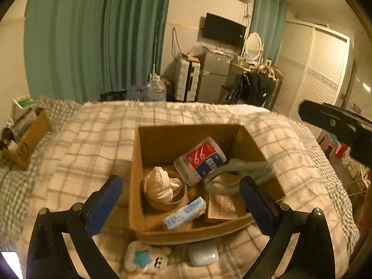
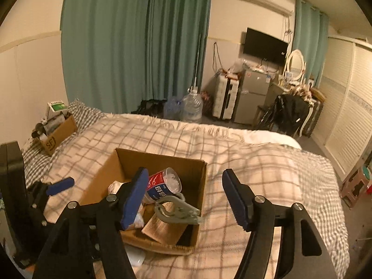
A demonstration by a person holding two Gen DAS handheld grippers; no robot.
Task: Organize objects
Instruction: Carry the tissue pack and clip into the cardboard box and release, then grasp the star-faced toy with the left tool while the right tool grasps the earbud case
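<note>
An open cardboard box [image 1: 162,139] [image 2: 160,160] sits on the plaid bed. It holds a red-and-blue labelled jar [image 1: 201,159] [image 2: 160,187], a tape roll with white cloth [image 1: 162,189], a light blue packet [image 1: 184,212], a brown booklet [image 1: 223,205] and a grey clip tool [image 1: 234,173] [image 2: 176,209]. A white star plush [image 1: 145,257] and a white case [image 1: 203,253] lie in front of the box. My left gripper [image 1: 181,197] is open above the box's near half. My right gripper [image 2: 186,200] is open and empty over the box's right side.
A second cardboard box [image 1: 30,139] [image 2: 58,134] full of items stands at the bed's far left. The plaid blanket [image 2: 255,162] spreads right of the box. Water jugs [image 2: 191,107], a suitcase, a fridge and a chair stand beyond the bed.
</note>
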